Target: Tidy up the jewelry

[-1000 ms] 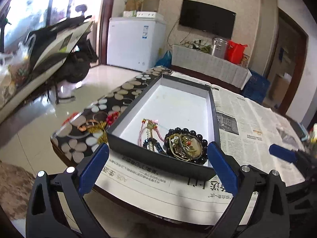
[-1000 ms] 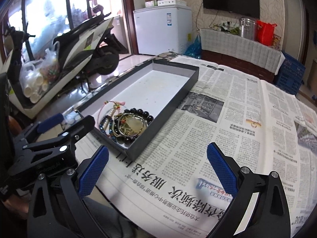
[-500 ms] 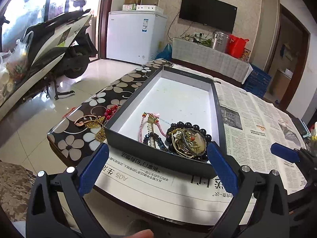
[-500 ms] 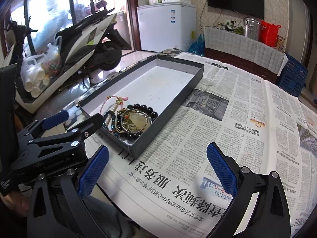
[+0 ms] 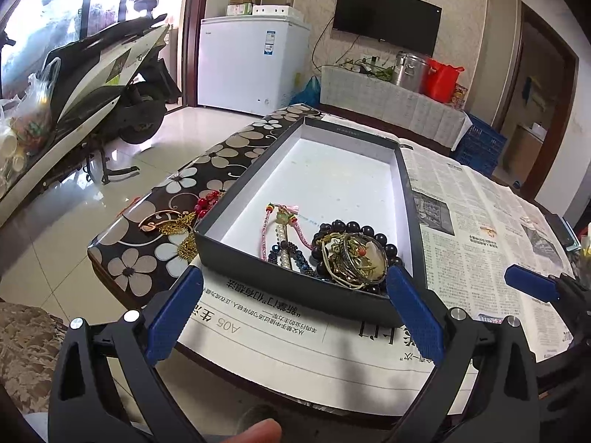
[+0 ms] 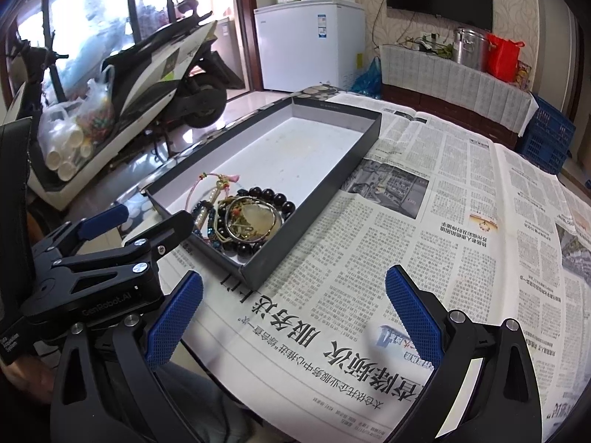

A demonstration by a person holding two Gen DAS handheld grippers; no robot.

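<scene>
A long dark box [image 5: 404, 192] with a white floor sits on the table, and a heap of jewelry [image 5: 332, 249] lies at its near end. The heap has a ring of big black beads [image 5: 354, 229], gold bangles [image 5: 364, 262] on top of the beads, a pink cord [image 5: 282, 221] with small colored bits, and a string of blue beads [image 5: 291, 256]. The far part of the box has nothing in it. Just outside the box, on its left, more jewelry lies on the flowered tablecloth [image 5: 229, 147]: a gold chain piece [image 5: 173, 223] and some red beads [image 5: 207, 199], near the box's corner. The box rests partly on a big newspaper [image 6: 443, 221] that is spread over most of the table. The left gripper [image 5: 294, 291] is in front of the near end of the box, its two blue fingers spread wide with nothing between them. The right gripper [image 6: 293, 295] is to the right of it, above the newspaper, spread wide too and holding nothing. In the right view the left gripper's black body [image 6: 107, 258] shows close to the box's near corner. Farther back in the room stand a scooter [image 6: 155, 66], a white freezer [image 5: 251, 62], a black TV [image 5: 388, 18] on the wall, and a silver pot [image 6: 471, 50] beside a red bag [image 6: 502, 57].
</scene>
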